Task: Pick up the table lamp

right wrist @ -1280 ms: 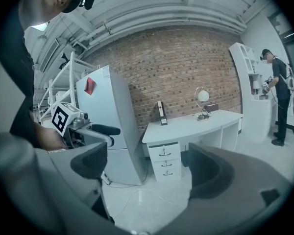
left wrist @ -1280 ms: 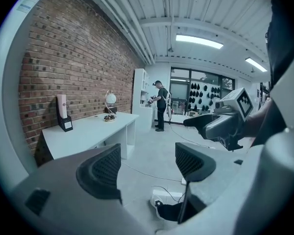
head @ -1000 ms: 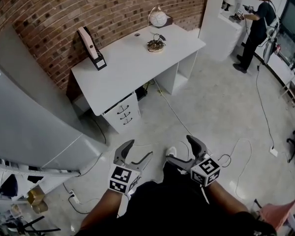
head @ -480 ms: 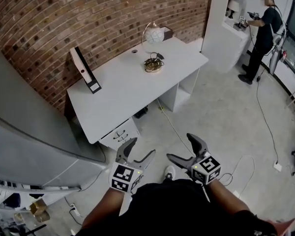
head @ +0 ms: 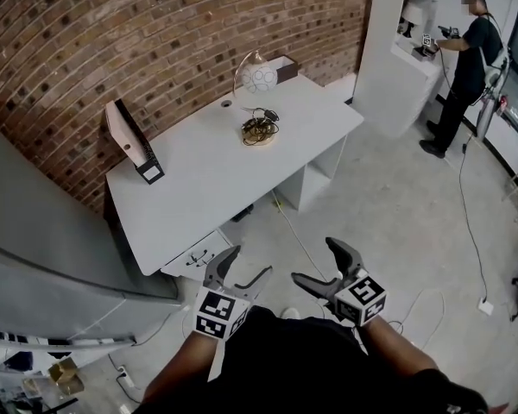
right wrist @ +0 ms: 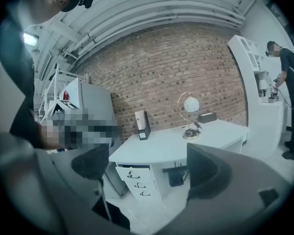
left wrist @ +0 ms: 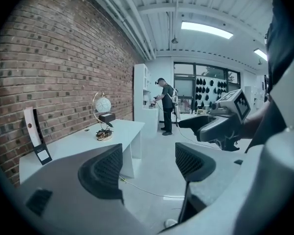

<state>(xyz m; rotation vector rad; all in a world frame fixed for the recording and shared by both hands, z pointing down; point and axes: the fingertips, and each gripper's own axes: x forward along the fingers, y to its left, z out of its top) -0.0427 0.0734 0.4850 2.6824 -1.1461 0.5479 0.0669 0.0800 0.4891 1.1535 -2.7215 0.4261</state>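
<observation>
Head view: since a second ago the desk surface has slid left and lower in frame, and the table lamp with it. Both grippers stayed low near the body, jaws unchanged. The lamp stands upright at the back right of the surface, near the brick wall, with a small dark box just behind it. A file holder stands at the surface's back left, well apart from the lamp. The left gripper and right gripper hang over the floor in front of the surface, well short of the lamp, jaws spread wide, nothing in them. Another person stands at a white shelf unit, far right of the surface.

Left gripper view: left gripper jaws wide apart, only floor between them. The lamp is on the surface, far ahead to the left. The right gripper shows at the right.

Right gripper view: right gripper jaws wide, empty. The lamp stands on the surface right of the file holder, drawers below.
</observation>
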